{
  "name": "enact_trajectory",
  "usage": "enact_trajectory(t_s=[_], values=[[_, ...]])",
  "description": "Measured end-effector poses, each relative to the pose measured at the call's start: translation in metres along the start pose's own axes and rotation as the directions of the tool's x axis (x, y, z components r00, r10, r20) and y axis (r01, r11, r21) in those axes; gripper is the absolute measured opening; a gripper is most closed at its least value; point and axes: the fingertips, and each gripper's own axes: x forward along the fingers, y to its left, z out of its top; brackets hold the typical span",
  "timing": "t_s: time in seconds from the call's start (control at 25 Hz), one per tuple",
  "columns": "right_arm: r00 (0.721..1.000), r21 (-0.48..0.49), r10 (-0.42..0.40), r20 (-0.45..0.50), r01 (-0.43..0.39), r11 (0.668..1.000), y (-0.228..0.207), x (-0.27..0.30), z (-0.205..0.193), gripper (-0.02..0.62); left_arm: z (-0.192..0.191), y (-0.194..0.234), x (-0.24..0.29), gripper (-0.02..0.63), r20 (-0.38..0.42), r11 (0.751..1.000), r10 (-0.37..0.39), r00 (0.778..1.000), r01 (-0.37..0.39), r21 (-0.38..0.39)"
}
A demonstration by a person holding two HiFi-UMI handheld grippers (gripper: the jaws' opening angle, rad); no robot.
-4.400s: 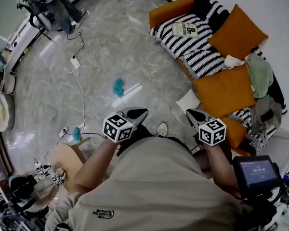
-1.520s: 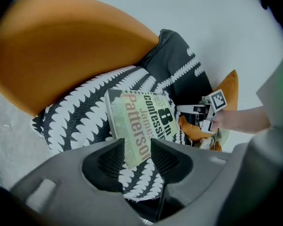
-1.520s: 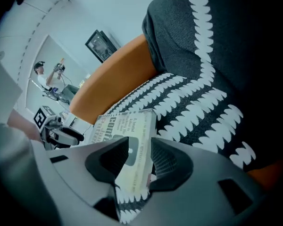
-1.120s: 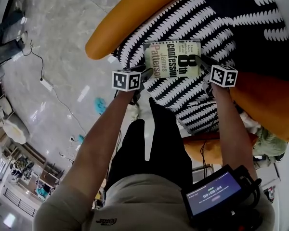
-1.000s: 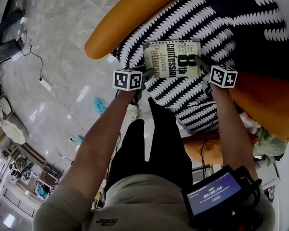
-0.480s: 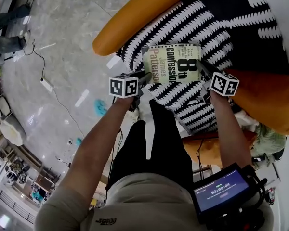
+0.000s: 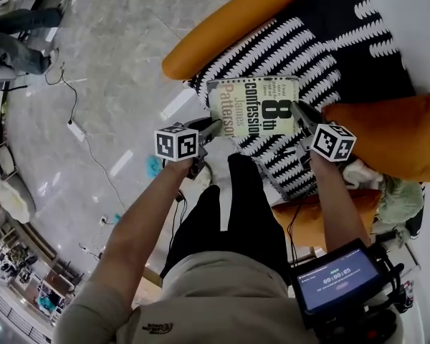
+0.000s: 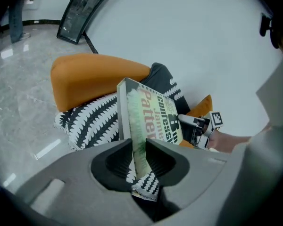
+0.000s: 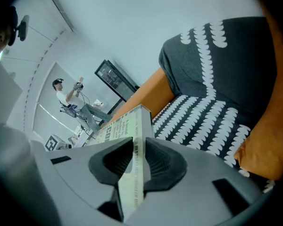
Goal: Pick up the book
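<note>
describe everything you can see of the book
Closed paperback book, pale green-cream cover facing up, with dark "8th Confession" and red "James Patterson" lettering; page edges look off-white. It sits roughly flat, held at opposite edges: the left gripper and right gripper each have it between closing jaws, pads pressing front and back. It appears lifted just clear of the black-and-white cushion on the orange sofa.

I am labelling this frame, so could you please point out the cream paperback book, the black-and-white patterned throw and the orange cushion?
cream paperback book (image 7: 254, 107), head view, middle of front cover.
black-and-white patterned throw (image 7: 272, 49), head view, patterned part above book.
orange cushion (image 7: 390, 138), head view, its middle.
</note>
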Motion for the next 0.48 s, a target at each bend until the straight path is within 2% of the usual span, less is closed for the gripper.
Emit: enact_trajectory(t_s=[0.32,0.48], values=[[0.995,-0.011,0.021,0.096,-0.02,1.0,0.065,-0.05,0.006,0.087,-0.002,-0.037,-0.067,0.089,0.059,0.998,-0.026,0.998,0.023,0.055],[0.987,-0.036,0.044,0.155,-0.039,0.999,0.124,-0.095,0.008,0.087,-0.001,-0.074,-0.133,0.086,0.148,0.993,-0.048,0.988,0.031,0.111]])
